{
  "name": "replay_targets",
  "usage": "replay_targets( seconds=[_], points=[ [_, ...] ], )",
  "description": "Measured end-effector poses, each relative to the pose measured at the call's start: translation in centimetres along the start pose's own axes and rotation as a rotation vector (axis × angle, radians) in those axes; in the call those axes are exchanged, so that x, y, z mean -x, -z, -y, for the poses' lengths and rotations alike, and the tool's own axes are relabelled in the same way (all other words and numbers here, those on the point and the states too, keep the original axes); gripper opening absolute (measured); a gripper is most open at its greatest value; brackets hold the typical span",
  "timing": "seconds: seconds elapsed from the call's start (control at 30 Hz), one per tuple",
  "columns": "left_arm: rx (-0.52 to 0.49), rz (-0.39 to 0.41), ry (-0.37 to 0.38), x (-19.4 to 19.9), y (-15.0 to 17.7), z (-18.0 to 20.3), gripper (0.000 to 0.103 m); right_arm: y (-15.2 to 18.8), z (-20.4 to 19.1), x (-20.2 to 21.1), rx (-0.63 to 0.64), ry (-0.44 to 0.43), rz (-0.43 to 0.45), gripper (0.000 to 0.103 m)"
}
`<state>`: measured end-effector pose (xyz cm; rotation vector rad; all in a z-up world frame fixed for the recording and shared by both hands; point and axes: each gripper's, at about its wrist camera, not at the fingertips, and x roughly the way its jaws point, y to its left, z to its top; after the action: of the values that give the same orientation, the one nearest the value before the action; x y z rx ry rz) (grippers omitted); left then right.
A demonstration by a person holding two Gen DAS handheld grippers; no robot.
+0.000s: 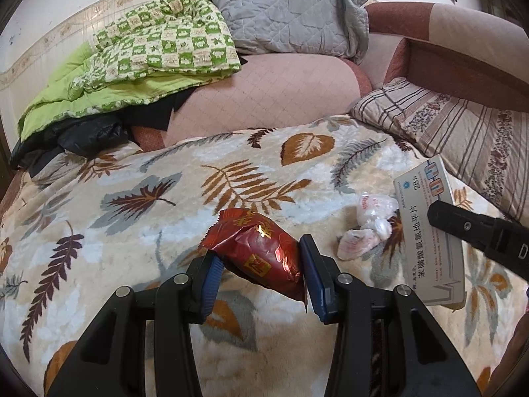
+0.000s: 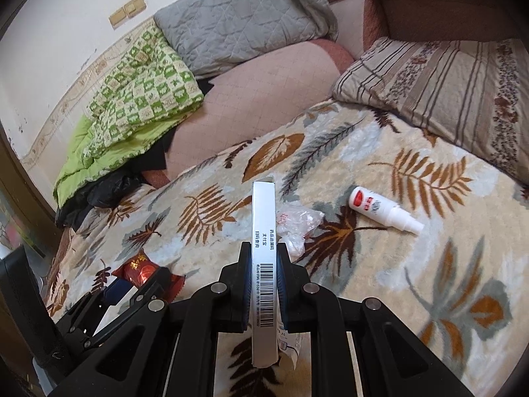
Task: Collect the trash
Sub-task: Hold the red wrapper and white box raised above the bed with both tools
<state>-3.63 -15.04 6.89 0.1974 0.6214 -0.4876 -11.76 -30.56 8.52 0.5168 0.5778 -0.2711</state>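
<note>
At the left, the left gripper [image 1: 261, 273] has its fingers [image 1: 211, 281] closed on a red wrapper [image 1: 261, 254], held just above the leaf-print blanket [image 1: 132, 218] on the bed. Next comes a crumpled clear bag [image 2: 297, 225] lying mid-bed. The right gripper [image 2: 263, 281] pinches a white box [image 2: 263, 231] on edge, barcode up, beside that bag. Further right, a white bottle [image 2: 380, 211] lies on its side, near the striped pillow [image 2: 446, 99].

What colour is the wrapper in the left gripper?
Red with gold print; the wrapper shows best in the left wrist view.
</note>
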Motion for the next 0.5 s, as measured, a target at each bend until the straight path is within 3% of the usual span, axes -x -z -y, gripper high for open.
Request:
replay_targets(
  seconds=[0.23, 0.5],
  points=[
    [-0.013, 0.022, 0.021, 4.2, 0.9, 0.0, 0.044, 1.3, 0.6, 5.1, -0.03, 0.045, 0.074, 0.015],
    [-0.021, 0.033, 0.055, 10.6, 4.0, -0.9, 0.044, 5.1, 0.4, 9.1, -0.011, 0.064, 0.055, 0.015]
  ],
)
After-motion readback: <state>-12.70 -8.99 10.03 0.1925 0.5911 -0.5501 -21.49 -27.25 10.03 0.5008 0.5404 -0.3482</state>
